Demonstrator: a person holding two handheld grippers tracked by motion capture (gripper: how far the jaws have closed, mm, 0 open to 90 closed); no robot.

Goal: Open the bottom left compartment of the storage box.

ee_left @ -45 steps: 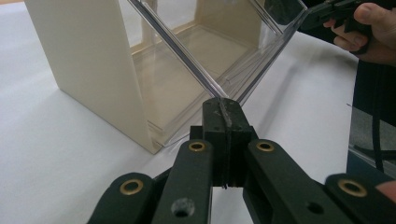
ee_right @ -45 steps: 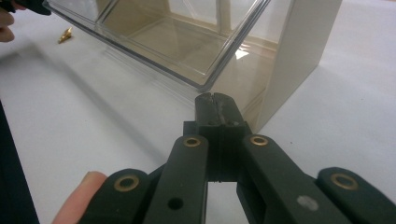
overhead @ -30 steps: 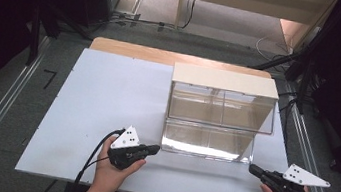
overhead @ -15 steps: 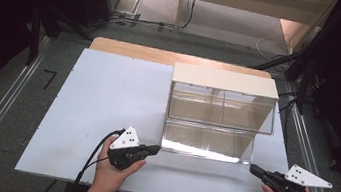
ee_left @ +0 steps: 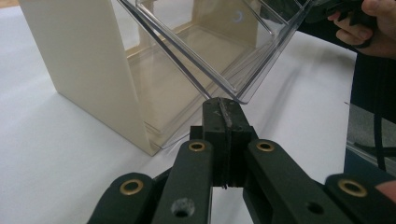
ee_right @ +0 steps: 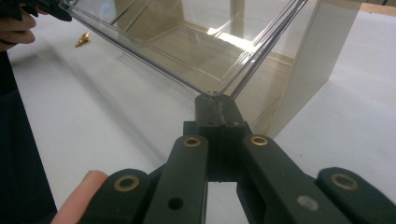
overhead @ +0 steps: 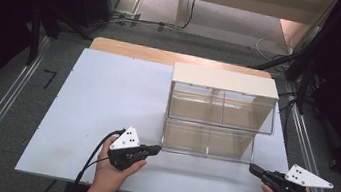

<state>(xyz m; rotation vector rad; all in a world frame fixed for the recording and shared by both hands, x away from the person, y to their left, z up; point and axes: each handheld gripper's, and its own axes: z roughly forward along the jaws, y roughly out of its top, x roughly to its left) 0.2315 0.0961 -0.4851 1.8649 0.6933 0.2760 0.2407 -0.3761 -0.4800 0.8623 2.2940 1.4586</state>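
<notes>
1. Clear plastic drawer [overhead: 207, 141] hangs tilted out of the cream cabinet [overhead: 225, 81] on the white table [overhead: 102, 96].
2. Left gripper [overhead: 155, 150], jaws together, meets its left front corner.
3. Right gripper [overhead: 254, 169], also closed, meets the right corner.

The drawer [overhead: 207, 140] at the centre of the high view was clear, glossy plastic, its cabinet [overhead: 225, 80] a matt cream. The table [overhead: 102, 96] was a smooth, matt white board, with bare wood at its far edge. Both grippers [ee_left: 219, 114] [ee_right: 215, 108] were matt black plastic with brass-looking rivets.
</notes>
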